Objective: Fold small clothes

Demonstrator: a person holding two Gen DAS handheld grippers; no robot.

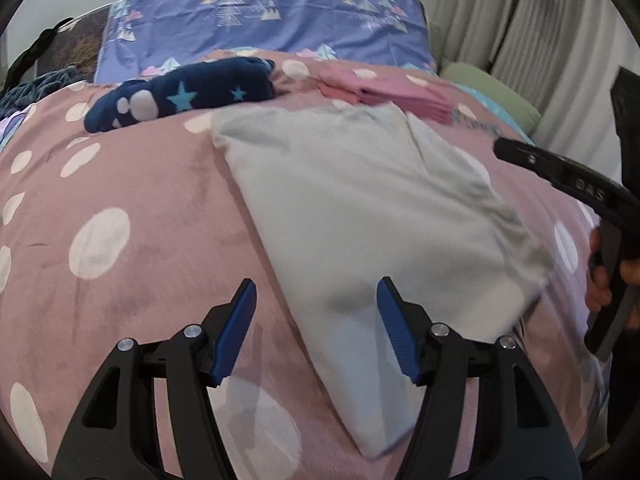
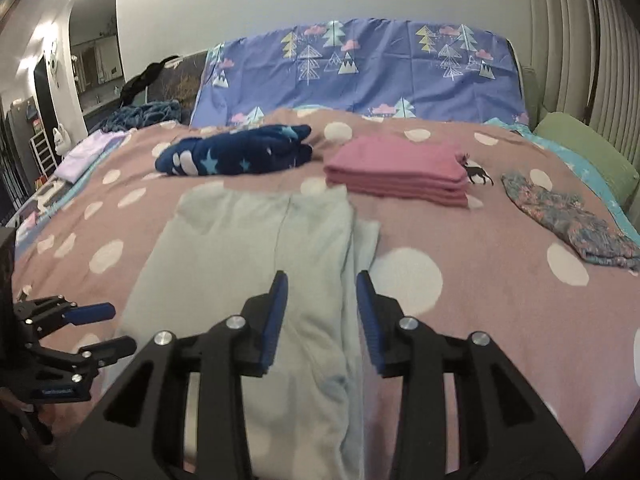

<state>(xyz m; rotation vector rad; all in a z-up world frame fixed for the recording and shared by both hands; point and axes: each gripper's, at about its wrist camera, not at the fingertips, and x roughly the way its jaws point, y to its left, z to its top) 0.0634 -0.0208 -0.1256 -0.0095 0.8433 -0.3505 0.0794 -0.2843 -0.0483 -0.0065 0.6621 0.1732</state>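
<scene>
left gripper [image 1: 316, 330]: parted, empty | pale garment [image 1: 360, 216]: flat on bedspread [image 1: 140, 200]

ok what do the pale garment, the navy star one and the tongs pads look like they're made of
Pale garment: looks like soft matte knit, likely cotton jersey; it lies limp with gentle creases and no sheen.
Navy star one: probably fleece or plush; thick, rounded folds and a fuzzy-looking surface.
Pads of the right tongs: blue, apparently ridged rubber or plastic, set on black, hard-looking arms. Blur leaves all three uncertain.

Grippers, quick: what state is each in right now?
Left tool: open, holding nothing, over the edge of the pale garment.
Right tool: open, holding nothing, above the same garment.
</scene>
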